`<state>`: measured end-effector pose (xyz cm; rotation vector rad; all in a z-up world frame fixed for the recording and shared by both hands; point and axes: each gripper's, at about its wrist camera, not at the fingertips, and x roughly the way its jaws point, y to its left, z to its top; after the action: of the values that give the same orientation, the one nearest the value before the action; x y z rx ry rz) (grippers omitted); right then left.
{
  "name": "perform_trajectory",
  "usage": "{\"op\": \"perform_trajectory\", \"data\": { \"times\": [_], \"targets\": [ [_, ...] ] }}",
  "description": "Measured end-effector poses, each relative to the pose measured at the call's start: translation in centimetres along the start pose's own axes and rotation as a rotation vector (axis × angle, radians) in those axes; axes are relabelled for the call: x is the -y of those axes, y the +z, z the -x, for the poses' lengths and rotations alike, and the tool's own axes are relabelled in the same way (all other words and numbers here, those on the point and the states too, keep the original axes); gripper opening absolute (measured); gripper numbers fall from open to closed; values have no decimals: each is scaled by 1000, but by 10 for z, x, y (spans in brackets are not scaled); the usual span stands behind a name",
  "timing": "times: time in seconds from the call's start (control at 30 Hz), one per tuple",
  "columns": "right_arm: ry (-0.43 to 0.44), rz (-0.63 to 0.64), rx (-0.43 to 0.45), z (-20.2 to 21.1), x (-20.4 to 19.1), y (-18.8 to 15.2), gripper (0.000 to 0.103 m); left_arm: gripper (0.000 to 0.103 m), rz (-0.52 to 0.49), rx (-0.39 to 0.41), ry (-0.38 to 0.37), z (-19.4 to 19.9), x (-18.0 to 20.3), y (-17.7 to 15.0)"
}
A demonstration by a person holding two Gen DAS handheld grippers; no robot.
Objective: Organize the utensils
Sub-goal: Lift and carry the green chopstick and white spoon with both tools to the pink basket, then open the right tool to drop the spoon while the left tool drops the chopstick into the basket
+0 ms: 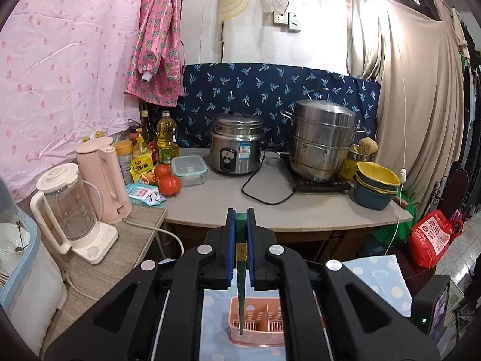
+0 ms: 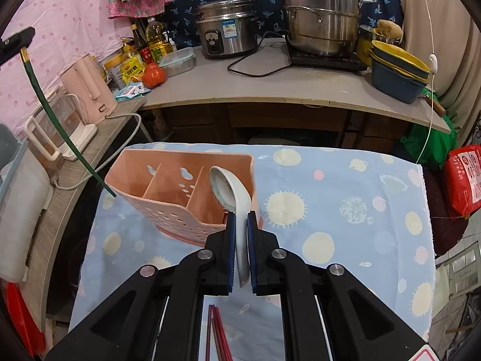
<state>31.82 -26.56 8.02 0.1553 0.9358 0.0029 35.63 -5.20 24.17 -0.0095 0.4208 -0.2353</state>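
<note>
On the dotted light-blue cloth (image 2: 345, 186) stands the pink perforated plastic utensil caddy (image 2: 180, 192), divided into three compartments; it serves as the reference landmark.

Left hand-held gripper (image 1: 240, 213): jaws nearly closed, clenched on a long dark-green chopstick with a gold band (image 1: 240, 270). The blue pads press its thick end on both sides. The chopstick hangs tip-down. In the left wrist view its tip lies over the caddy's left part; in the right wrist view the tip lies just outside the caddy's left wall, so whether it is inside a compartment cannot be told.

Right hand-held gripper (image 2: 241, 215): jaws nearly closed, grasping the handle of a white ceramic soup spoon (image 2: 233, 198). The spoon's bowl lies over the caddy's right-hand compartment, level with its rim; contact with the caddy cannot be confirmed.

Near side of the caddy, under the right hand-held gripper: dark-red chopsticks (image 2: 215, 331) lie on the cloth.

Behind the caddy: grey counter (image 2: 270, 87) carrying a steel rice cooker (image 2: 225, 27).
</note>
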Motion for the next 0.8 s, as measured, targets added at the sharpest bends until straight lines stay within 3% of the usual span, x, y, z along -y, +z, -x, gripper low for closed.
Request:
{"op": "perform_trajectory", "data": {
  "times": [0.5, 0.8],
  "targets": [
    [4, 15, -56, -32, -3, 5, 8, 7, 5, 45, -12, -8, 1, 26],
    [10, 6, -56, -38, -3, 8, 8, 7, 20, -35, -4, -33, -4, -4]
  ]
}}
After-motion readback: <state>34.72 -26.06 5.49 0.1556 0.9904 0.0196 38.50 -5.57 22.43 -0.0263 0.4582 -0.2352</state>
